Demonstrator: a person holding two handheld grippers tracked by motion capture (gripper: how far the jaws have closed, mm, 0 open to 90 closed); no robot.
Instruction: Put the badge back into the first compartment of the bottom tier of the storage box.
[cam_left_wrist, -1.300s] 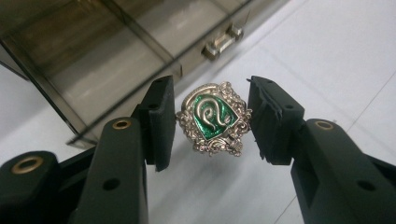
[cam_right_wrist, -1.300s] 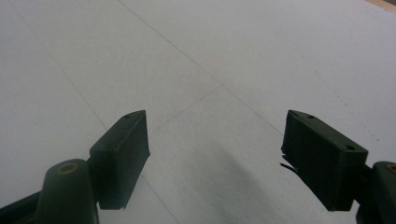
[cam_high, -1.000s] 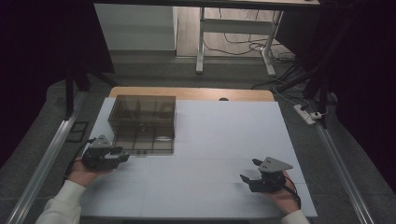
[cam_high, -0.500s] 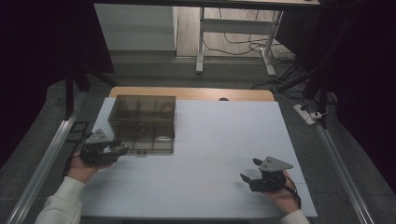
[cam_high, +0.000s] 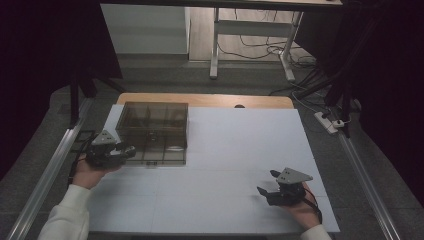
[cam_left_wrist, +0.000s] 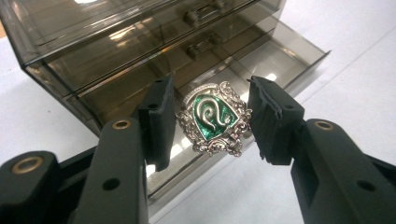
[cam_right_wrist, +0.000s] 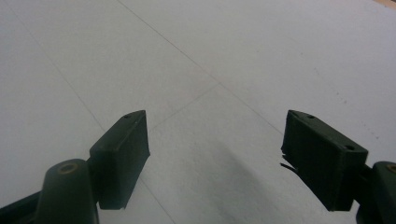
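Item: smoked plastic drawer box (cam_high: 154, 131) at ten o'clock on the white table (cam_high: 240, 150), bottom drawer (cam_left_wrist: 261, 60) open; my left gripper (cam_left_wrist: 211, 116) clamps a green-and-silver crest badge (cam_left_wrist: 213, 117) above it, my right gripper (cam_right_wrist: 215, 154) at five o'clock gapes empty.

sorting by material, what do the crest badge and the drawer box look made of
Badge: looks like cast silver metal with glossy green enamel; ornate raised edge, bright glints. Drawer box: likely smoky see-through hard plastic; drawers and handles show through its shiny walls.
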